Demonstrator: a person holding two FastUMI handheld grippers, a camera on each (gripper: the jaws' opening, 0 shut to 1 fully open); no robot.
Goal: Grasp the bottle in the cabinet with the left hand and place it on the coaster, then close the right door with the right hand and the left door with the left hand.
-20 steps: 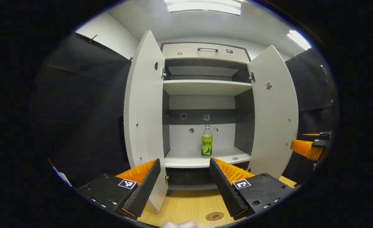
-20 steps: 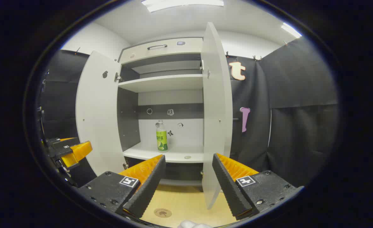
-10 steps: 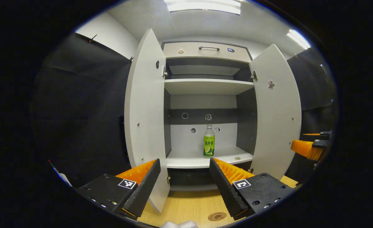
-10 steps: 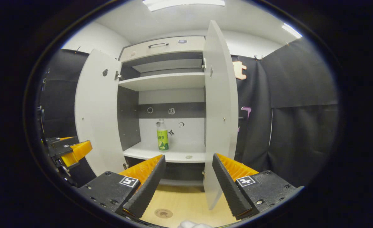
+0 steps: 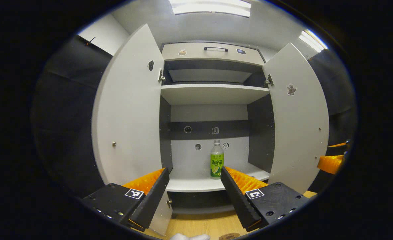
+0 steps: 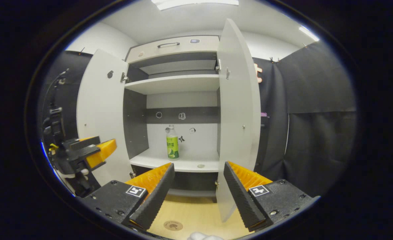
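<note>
A clear bottle with a green label [image 5: 217,160] [image 6: 172,144] stands upright on the lower shelf [image 5: 196,185] of the white cabinet. Both doors hang open: the left door [image 5: 129,110] [image 6: 99,113] and the right door [image 5: 299,120] [image 6: 238,116]. My left gripper [image 5: 194,175] is open, in front of the cabinet and short of the bottle; it also appears at the left of the right gripper view [image 6: 96,153]. My right gripper [image 6: 198,170] is open, empty, near the right door's edge. A round brown coaster [image 6: 173,225] lies on the wooden tabletop.
An upper shelf [image 5: 213,93] and a top drawer with a handle [image 5: 215,49] sit above. A small round disc [image 6: 201,165] lies on the lower shelf, right of the bottle. Black cloth walls stand on both sides. The wooden table [image 6: 189,213] runs below the cabinet.
My left gripper has moved forward and up toward the cabinet, so the doors look wider and the coaster has slid to the bottom edge. The right gripper view shifted slightly.
</note>
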